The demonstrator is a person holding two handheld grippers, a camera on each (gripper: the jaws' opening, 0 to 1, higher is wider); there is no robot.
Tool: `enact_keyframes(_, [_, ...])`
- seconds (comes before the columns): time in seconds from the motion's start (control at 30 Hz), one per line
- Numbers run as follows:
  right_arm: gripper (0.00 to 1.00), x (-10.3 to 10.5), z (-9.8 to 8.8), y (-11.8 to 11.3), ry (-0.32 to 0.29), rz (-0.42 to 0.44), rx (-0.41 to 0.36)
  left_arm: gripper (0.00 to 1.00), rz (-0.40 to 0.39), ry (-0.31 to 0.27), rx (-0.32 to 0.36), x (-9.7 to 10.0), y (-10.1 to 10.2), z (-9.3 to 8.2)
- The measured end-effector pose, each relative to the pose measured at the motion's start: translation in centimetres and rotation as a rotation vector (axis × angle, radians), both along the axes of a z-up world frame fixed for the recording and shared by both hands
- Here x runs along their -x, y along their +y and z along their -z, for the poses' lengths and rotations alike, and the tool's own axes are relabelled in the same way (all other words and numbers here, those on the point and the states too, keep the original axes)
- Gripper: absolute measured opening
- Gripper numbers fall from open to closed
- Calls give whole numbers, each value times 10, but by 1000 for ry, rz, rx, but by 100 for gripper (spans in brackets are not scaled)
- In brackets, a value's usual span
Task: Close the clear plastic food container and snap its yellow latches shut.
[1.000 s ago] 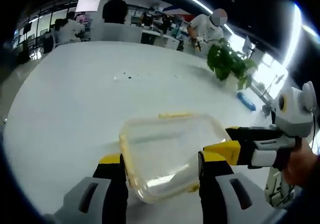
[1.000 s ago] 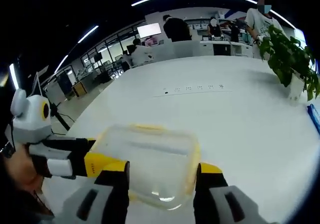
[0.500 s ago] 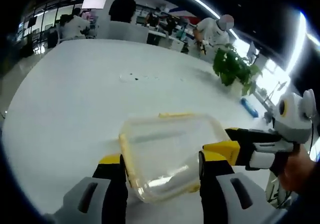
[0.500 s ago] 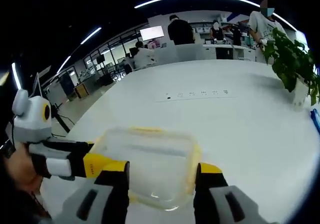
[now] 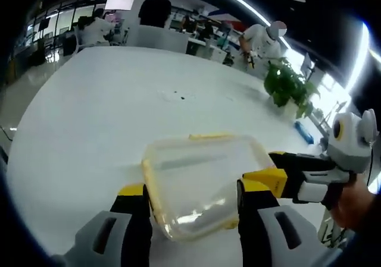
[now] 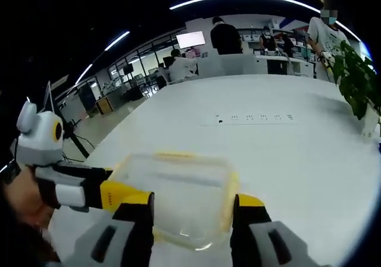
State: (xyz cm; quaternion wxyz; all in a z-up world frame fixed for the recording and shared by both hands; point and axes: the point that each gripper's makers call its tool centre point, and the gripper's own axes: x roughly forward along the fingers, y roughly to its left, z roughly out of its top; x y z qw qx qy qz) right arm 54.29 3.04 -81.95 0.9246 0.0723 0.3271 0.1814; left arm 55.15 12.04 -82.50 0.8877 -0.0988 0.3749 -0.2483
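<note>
With the clear container (image 5: 196, 184) lifted above the white table (image 5: 89, 124), I hold it from two sides: my left gripper (image 5: 191, 210) is clamped across one end and my right gripper (image 6: 191, 214) across the opposite end. Its lid is on, with yellow latches (image 5: 209, 137) along the rims. I can read no label or writing on it. A potted plant (image 5: 289, 88) stands at the table's far edge.
</note>
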Motion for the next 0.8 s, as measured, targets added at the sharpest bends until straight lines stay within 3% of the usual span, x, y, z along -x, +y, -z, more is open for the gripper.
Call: enact_keyframes(0.8, [49, -47, 0, 35, -15, 11, -21, 62, -23, -19, -25, -47, 33, 0])
